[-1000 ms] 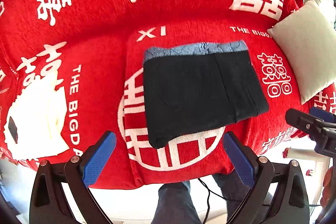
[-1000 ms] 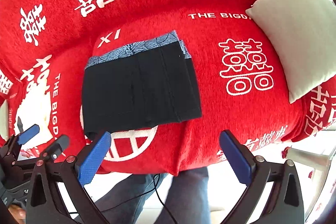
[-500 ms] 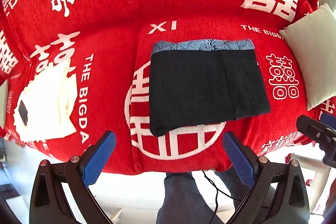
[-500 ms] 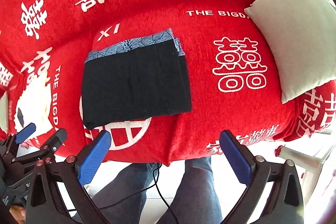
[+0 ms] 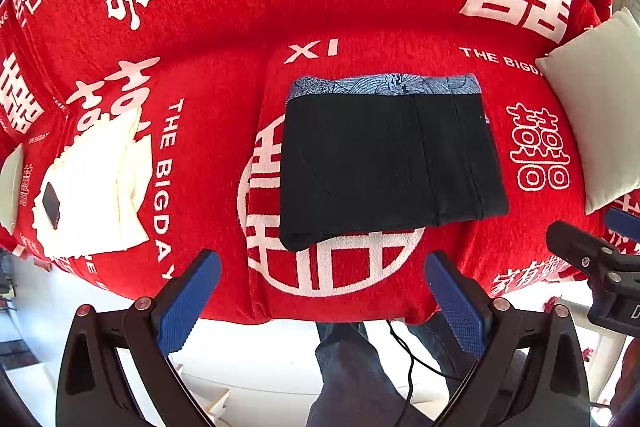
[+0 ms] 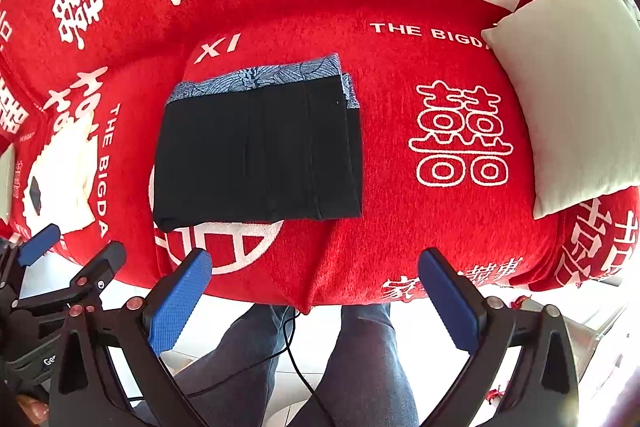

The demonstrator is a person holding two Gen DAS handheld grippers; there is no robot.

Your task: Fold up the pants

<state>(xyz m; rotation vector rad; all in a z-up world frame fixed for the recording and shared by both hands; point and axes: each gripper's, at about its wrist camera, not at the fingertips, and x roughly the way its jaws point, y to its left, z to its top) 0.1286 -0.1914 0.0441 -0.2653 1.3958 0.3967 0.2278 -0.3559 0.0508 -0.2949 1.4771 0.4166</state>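
A: What do I have in front of me?

B: I see the black pants (image 5: 390, 163) folded into a flat rectangle on the red sofa cover (image 5: 360, 15), over the big white circular emblem. A blue patterned waistband (image 5: 384, 85) runs along their far edge.

A: And my grippers?

B: My left gripper (image 5: 320, 303) is spread wide with nothing between its blue pads (image 5: 188, 303). It hangs off the near edge of the sofa, apart from the pants. My right gripper (image 6: 316, 301) is just as wide and holds nothing, also near the front edge, to the right of the left one.

A: Anything else around?

B: A pale cushion (image 6: 568, 95) leans at the right end of the sofa, well apart from the pants. At the left end lies a cream folded garment (image 5: 96, 187) with a small dark tag. Below the sofa edge I see legs in grey trousers (image 6: 360, 359) and a thin black cable (image 6: 296, 359) on the white floor.
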